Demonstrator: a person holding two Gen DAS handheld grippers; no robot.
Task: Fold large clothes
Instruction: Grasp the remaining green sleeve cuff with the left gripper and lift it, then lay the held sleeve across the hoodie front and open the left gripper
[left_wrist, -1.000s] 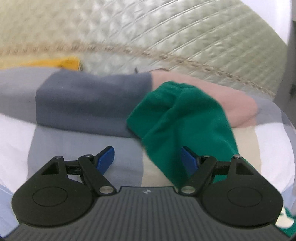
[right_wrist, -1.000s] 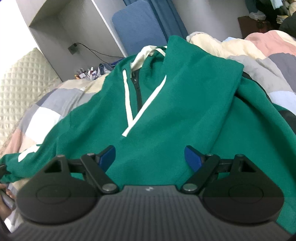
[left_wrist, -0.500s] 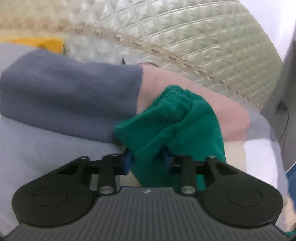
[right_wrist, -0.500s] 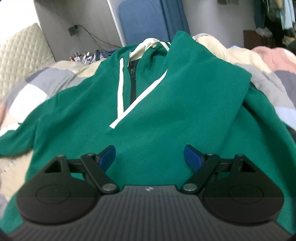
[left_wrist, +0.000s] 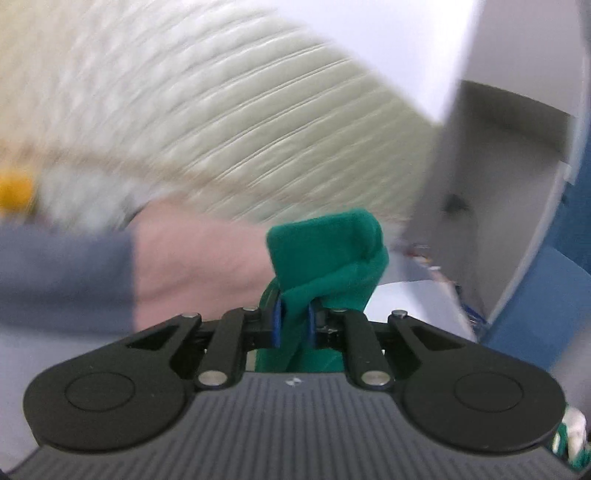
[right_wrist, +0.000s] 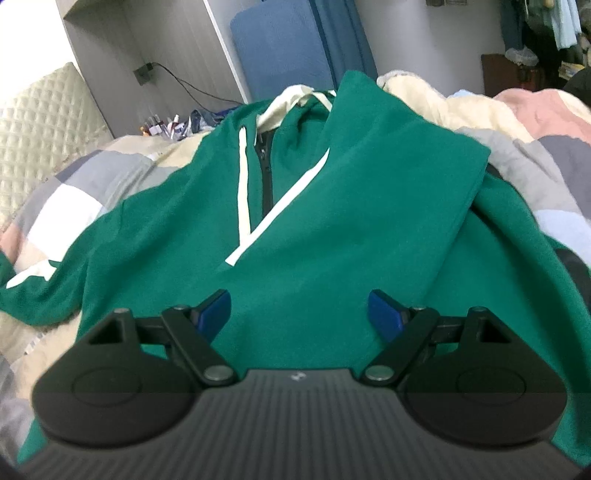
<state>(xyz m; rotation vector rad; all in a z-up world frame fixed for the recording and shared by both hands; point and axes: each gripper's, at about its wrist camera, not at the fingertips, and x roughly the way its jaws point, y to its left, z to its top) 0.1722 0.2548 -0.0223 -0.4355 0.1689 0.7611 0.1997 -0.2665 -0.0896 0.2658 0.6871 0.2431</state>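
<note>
Left wrist view, heavily blurred: the left gripper (left_wrist: 294, 326) has its blue pads (left_wrist: 276, 325) closing on a bunched green fleece sleeve cuff (left_wrist: 327, 254), and the fabric is already pinched between them, with the cuff end flopping up and over beyond the tips. Behind it are a grey-and-pink pillow (left_wrist: 147, 266), a cream quilted headboard (left_wrist: 221, 122) and a grey wall niche (left_wrist: 517, 166). Risk here: the grip takes only a thick wad near the cuff, so a quick swing could let the fleece slide out, or the sleeve could land twisted instead of flat. Right wrist view: the right gripper (right_wrist: 300, 314) hovers with jaws spread wide and nothing between them, above the green zip hoodie with cream drawstrings (right_wrist: 351, 192), which lies face up on the patchwork bedspread (right_wrist: 74, 192); its far sleeve looks already folded across the chest. Risk: the body is unpinned, so a pull on the sleeve may drag the hoodie sideways and undo that fold, or wrinkle it on the soft, lumpy bedding.
</note>
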